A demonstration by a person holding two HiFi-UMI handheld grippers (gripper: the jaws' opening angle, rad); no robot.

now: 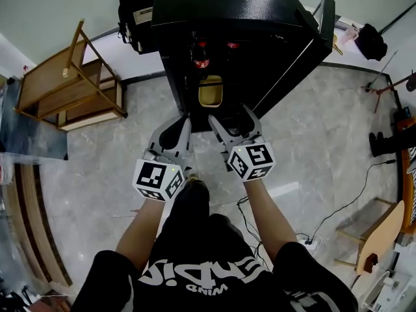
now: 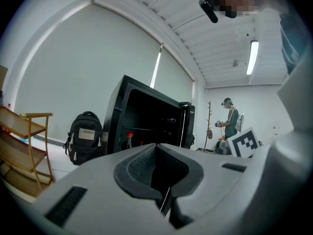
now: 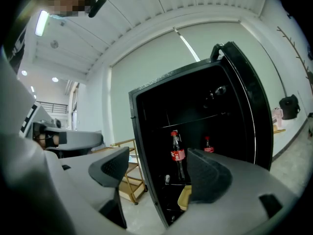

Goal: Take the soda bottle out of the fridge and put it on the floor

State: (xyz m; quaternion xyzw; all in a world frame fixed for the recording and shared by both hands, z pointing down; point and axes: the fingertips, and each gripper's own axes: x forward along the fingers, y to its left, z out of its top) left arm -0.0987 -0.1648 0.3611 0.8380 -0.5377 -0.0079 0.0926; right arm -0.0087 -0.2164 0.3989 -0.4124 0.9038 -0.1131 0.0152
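Head view: a black fridge (image 1: pixel 260 18) is seen at upper centre with its door swung open to the right, and a red-capped soda bottle (image 1: pixel 201 54) is stood upright on a shelf inside, a second bottle (image 1: pixel 232 45) just to its right and a yellow tub (image 1: pixel 210 91) below. Both grippers are held level in front of the opening, apart from the bottles. The left gripper (image 1: pixel 184 119) is seen with its jaws brought together, nothing between them. The right gripper (image 1: pixel 232 117) is spread wide and empty; in its own view the soda bottle is framed in the gap, well beyond the pads. A wooden rack (image 1: pixel 71 86) is placed at the left.
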